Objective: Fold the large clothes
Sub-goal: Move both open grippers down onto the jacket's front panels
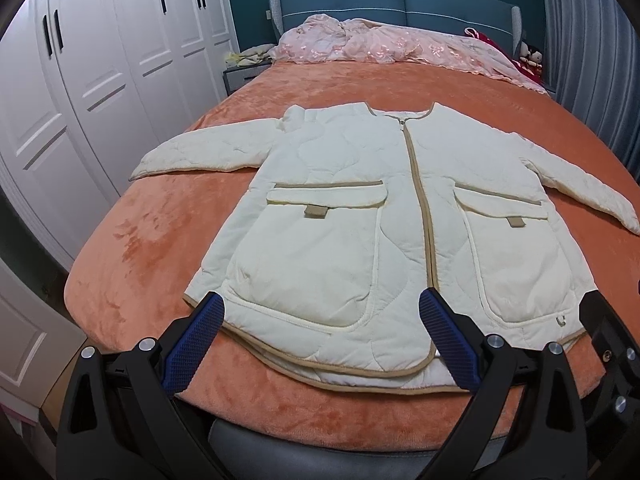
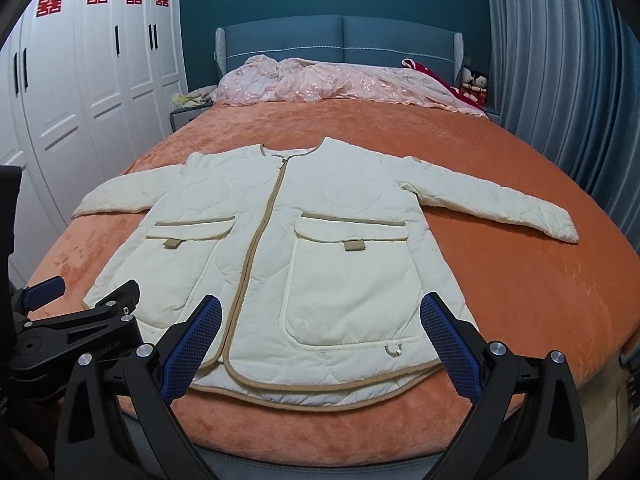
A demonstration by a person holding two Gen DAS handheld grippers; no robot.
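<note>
A cream quilted jacket with tan trim lies flat and zipped on the orange bed, front up, both sleeves spread sideways. My left gripper hovers open over the hem at the jacket's left pocket, blue pads wide apart and empty. My right gripper hovers open over the hem at the right pocket, also empty. The left gripper's body shows at the left edge of the right wrist view, and the right gripper's body shows at the right edge of the left wrist view.
An orange blanket covers the bed. A crumpled pink quilt lies by the blue headboard. White wardrobes stand on the left, a blue-grey curtain on the right. A nightstand stands beside the bed.
</note>
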